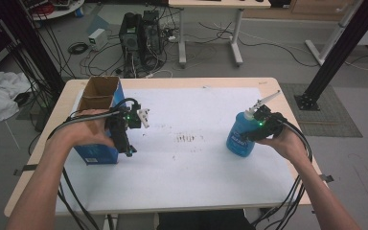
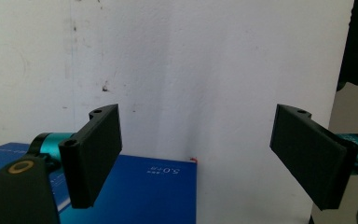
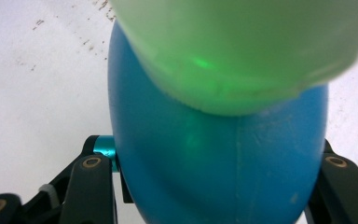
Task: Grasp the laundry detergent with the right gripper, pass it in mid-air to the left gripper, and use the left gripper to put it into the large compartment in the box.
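High view: right tool (image 1: 262,125) closed around a blue bottle (image 1: 239,135) standing at the bench's (image 1: 196,191) right side; left tool (image 1: 123,130), jaws wide apart and empty, beside the open box (image 1: 100,100). A good lift probably keeps the bottle upright.

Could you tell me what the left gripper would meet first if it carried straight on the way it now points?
Probably the white table mat: the open left gripper points down at it, with the blue box just beside its line. Depth is unclear.
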Demonstrator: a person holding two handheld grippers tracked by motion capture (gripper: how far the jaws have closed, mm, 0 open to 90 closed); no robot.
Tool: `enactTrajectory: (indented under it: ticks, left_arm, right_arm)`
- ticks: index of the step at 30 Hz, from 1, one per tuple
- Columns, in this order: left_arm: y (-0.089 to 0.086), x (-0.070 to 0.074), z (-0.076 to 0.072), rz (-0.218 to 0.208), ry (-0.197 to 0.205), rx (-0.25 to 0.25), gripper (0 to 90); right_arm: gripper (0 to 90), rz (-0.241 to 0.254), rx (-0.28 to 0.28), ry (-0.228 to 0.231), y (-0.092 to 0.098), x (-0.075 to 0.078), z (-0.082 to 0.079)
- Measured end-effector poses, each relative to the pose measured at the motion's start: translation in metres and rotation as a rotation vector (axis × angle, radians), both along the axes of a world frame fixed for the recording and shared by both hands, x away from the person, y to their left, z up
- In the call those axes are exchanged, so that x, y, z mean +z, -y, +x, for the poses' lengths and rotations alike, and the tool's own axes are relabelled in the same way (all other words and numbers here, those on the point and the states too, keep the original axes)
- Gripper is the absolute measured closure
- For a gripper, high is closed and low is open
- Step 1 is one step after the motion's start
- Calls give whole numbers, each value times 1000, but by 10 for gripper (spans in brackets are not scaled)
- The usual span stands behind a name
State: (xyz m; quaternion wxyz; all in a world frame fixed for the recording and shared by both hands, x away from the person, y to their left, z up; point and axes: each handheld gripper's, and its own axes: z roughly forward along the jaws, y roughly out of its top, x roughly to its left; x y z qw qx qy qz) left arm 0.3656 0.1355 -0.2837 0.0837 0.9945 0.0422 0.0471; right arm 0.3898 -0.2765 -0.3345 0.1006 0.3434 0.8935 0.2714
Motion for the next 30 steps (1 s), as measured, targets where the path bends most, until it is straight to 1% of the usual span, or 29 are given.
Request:
enactTrajectory:
  ticks: [1,2,3,4,8,14,18,20,22,23,24,25,28,29,30]
  left_arm:
    - [0,0,0,0,0,0,166]
    - [0,0,0,1,1,0,166]
    - [0,0,0,2,1,0,166]
    - [0,0,0,2,1,0,166]
    - [0,0,0,3,-1,-2,166]
    - [-1,1,1,4,-3,10,166]
    - [-1,3,2,-2,-4,16,166]
    - [-1,4,2,-4,-5,21,166]
    - [0,7,3,-12,-6,25,166]
    - [2,11,3,-24,-6,28,166]
    - [2,11,3,-24,-6,28,166]
    - [3,15,4,-36,-5,36,166]
    - [5,19,5,-41,-8,47,167]
    - [8,24,7,-44,-9,46,167]
    - [9,27,8,-40,-11,46,167]
  right_arm:
    - [421,0,0,0,0,0,0]
    - [427,11,-17,-8,0,0,-1]
    - [430,15,-4,5,1,-1,-1]
    - [433,20,-14,-1,2,-1,-2]
    - [441,29,-13,9,2,-1,-2]
    - [449,21,-15,7,2,-1,-4]
    - [456,30,-8,17,3,-2,-3]
    - [459,32,-12,8,4,-1,-2]
    - [460,37,-5,11,4,-1,-2]
    - [461,42,-2,10,3,-1,-2]
    - [461,42,-2,10,3,-1,-2]
    - [461,52,-5,8,2,2,-4]
    - [461,59,39,23,-3,8,-5]
    - [461,53,49,22,-6,12,-7]
    - [460,59,54,27,-9,15,-9]
